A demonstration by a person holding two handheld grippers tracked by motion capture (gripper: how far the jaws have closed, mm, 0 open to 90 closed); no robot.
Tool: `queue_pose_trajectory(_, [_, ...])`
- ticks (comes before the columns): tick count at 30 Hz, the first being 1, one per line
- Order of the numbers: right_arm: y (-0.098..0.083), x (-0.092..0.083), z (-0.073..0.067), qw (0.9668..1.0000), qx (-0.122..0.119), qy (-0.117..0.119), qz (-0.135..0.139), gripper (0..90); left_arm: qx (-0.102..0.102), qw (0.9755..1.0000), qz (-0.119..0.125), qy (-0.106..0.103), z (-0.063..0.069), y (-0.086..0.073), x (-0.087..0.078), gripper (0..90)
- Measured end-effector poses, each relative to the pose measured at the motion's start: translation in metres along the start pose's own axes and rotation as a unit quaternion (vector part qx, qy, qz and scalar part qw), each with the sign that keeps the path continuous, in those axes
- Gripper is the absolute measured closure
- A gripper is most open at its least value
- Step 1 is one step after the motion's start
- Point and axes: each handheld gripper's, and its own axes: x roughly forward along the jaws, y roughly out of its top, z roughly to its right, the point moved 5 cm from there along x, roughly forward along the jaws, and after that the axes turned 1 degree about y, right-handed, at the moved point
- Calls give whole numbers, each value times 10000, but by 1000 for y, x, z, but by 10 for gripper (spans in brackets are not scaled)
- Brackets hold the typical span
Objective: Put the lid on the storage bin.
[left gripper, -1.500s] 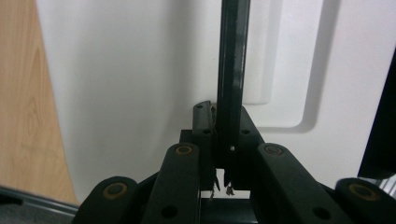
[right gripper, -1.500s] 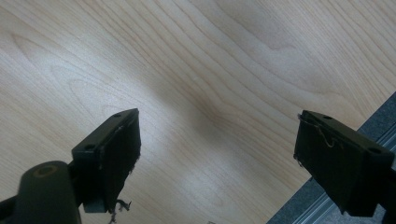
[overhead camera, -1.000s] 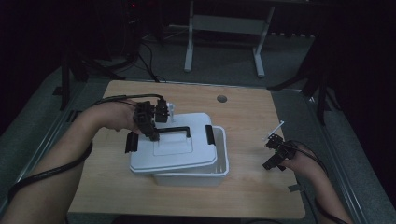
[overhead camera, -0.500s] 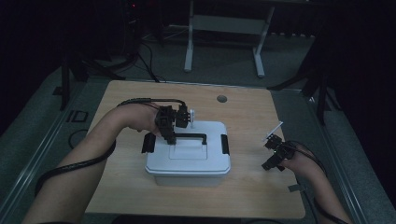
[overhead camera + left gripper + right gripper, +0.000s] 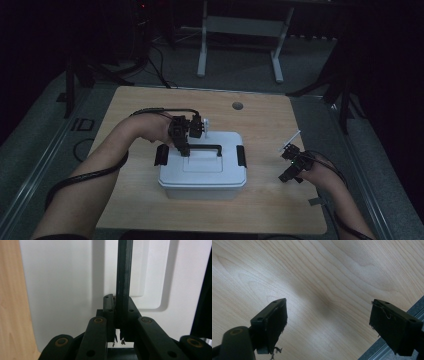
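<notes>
A white lidded box (image 5: 202,172) with a black carry handle (image 5: 205,147) stands level in the middle of the wooden table (image 5: 260,120). My left gripper (image 5: 182,148) comes down on the handle's left end. In the left gripper view its jaws (image 5: 118,302) are shut on the thin black handle bar (image 5: 123,270), with the white lid (image 5: 62,290) right beneath. My right gripper (image 5: 286,165) hovers low over bare wood to the right of the box. Its pads stand wide apart (image 5: 328,322) with nothing between them.
Black latches (image 5: 161,155) (image 5: 241,156) sit at both ends of the lid. A round cable hole (image 5: 237,106) lies in the tabletop behind the box. The table's right edge and a grey floor rail (image 5: 372,353) are close to my right gripper. A metal stand (image 5: 240,30) is beyond the table.
The box, tilted and farther left a second ago, has shifted right and settled level on the table, my left gripper still clamped on its handle. The right gripper has not moved.
</notes>
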Motion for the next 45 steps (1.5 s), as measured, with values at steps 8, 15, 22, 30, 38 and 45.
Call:
queue_pose_trajectory(8, [1,2,-2,10000,-15,18,-22,141,-7,10000,-4,-16,-2,1,2,833])
queue_pose_trajectory(15, [3,5,-4,10000,-32,40,-34,141,-67,9999,84,-8,-3,2,2,810])
queue_pose_trajectory(22, [4,5,-4,10000,-46,41,-34,142,-268,9993,174,179,-7,0,2,571])
queue_pose_trajectory(30, [4,3,-4,10000,-17,25,-15,142,-683,9967,262,354,-11,-12,3,191])
queue_pose_trajectory(38, [6,5,-6,10000,-56,35,-33,142,-917,9913,835,434,-11,-38,0,19])
queue_pose_trajectory(45, [5,5,-6,10000,-52,29,-31,141,-1176,9857,1143,399,-6,-69,-1,12])
